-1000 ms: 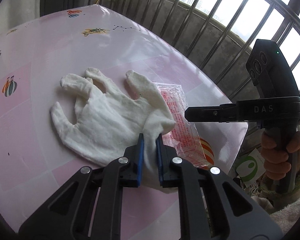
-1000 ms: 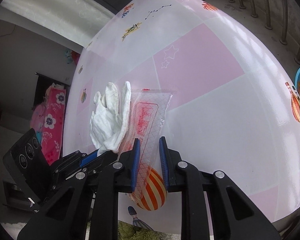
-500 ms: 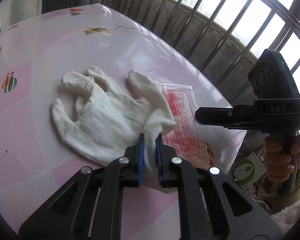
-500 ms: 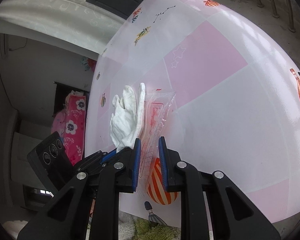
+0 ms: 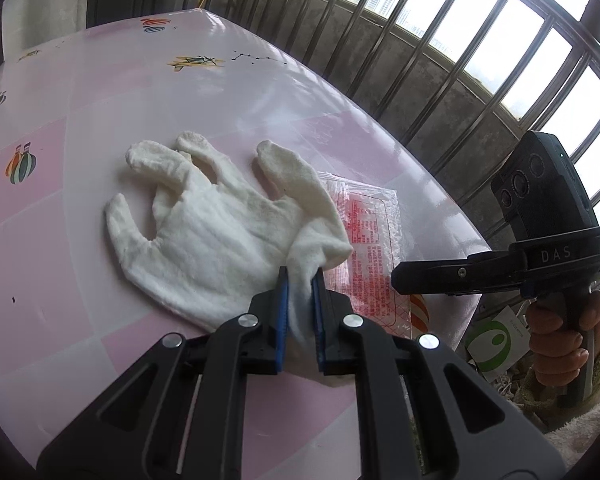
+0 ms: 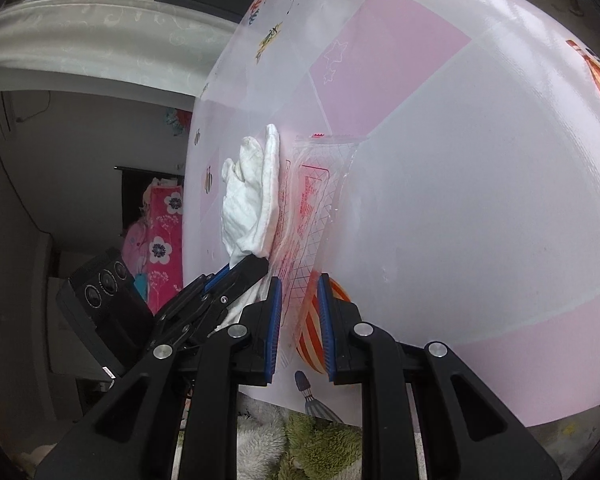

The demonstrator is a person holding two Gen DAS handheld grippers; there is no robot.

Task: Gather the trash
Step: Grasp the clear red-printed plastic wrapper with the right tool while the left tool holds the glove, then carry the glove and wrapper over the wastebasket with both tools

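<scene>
A white cloth glove (image 5: 220,236) lies on the pink and white table (image 5: 100,92). My left gripper (image 5: 299,276) is shut on the glove's cuff, which bunches up between the blue pads. A clear plastic wrapper with red print (image 5: 372,232) lies beside the glove, partly under it, near the table's edge. In the right wrist view the glove (image 6: 252,200) and the wrapper (image 6: 312,208) lie side by side. My right gripper (image 6: 298,288) has its jaws slightly apart around the wrapper's near end; whether the pads press it is unclear. The right gripper also shows in the left wrist view (image 5: 404,280).
The table's edge runs just behind the wrapper, with a barred window (image 5: 460,40) beyond. A bag with a green logo (image 5: 496,340) and a green fluffy rug (image 6: 316,448) lie below the table edge. A pink flowered cloth (image 6: 164,240) hangs in the room.
My left gripper has lifted the glove's cuff a little. My right gripper has drawn back toward the table's edge, along the wrapper's near end.
</scene>
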